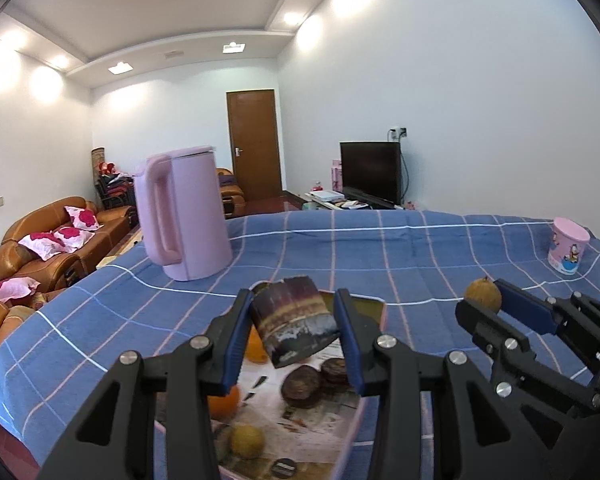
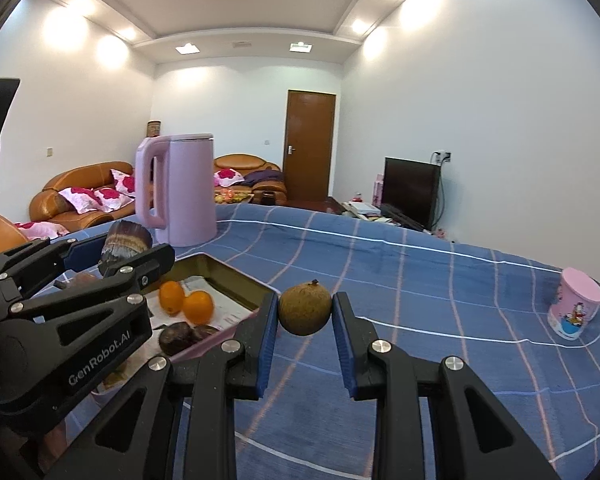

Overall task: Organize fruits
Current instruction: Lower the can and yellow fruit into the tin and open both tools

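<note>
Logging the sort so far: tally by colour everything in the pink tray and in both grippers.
Orange round fruits: 2
Dark brown round fruits: 2
Yellowish round fruit: 1
Brownish-green round fruit, in right gripper: 1
Dark purple cane segment, in left gripper: 1
Total: 7

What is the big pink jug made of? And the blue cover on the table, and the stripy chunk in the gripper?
The pink jug looks like smooth matte plastic: even colour, soft sheen, moulded handle. The blue cover looks like woven cloth: it creases and has checked lines. The stripy chunk held in the left gripper seems a cut piece of sugarcane, with purple ringed skin; that's a guess.
</note>
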The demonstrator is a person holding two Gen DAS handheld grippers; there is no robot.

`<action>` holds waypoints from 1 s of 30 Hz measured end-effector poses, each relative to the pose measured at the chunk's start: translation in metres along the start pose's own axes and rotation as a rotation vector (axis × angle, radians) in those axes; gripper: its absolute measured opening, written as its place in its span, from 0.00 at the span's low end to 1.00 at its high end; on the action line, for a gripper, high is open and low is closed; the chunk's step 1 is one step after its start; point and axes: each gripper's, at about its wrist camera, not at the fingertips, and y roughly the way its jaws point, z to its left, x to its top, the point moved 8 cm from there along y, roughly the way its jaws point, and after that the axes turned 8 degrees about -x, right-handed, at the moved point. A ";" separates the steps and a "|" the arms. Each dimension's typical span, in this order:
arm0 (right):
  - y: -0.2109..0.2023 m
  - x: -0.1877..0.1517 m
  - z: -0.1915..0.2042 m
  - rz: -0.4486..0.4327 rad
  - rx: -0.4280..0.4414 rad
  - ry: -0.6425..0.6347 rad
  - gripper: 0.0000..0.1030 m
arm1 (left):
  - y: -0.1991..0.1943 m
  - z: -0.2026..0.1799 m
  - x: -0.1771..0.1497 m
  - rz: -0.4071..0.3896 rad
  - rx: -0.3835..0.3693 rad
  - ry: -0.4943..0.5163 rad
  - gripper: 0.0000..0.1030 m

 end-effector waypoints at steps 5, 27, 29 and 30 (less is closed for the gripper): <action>0.006 0.004 0.016 0.002 0.030 -0.012 0.29 | 0.005 0.018 -0.001 0.012 0.027 -0.016 0.42; 0.032 0.022 0.075 0.023 0.120 -0.061 0.29 | 0.026 0.074 -0.002 0.086 0.097 -0.046 0.42; 0.035 0.021 0.079 0.034 0.125 -0.061 0.29 | 0.029 0.075 -0.003 0.098 0.086 -0.047 0.42; 0.037 0.020 0.080 0.041 0.126 -0.060 0.29 | 0.031 0.076 -0.004 0.104 0.084 -0.048 0.42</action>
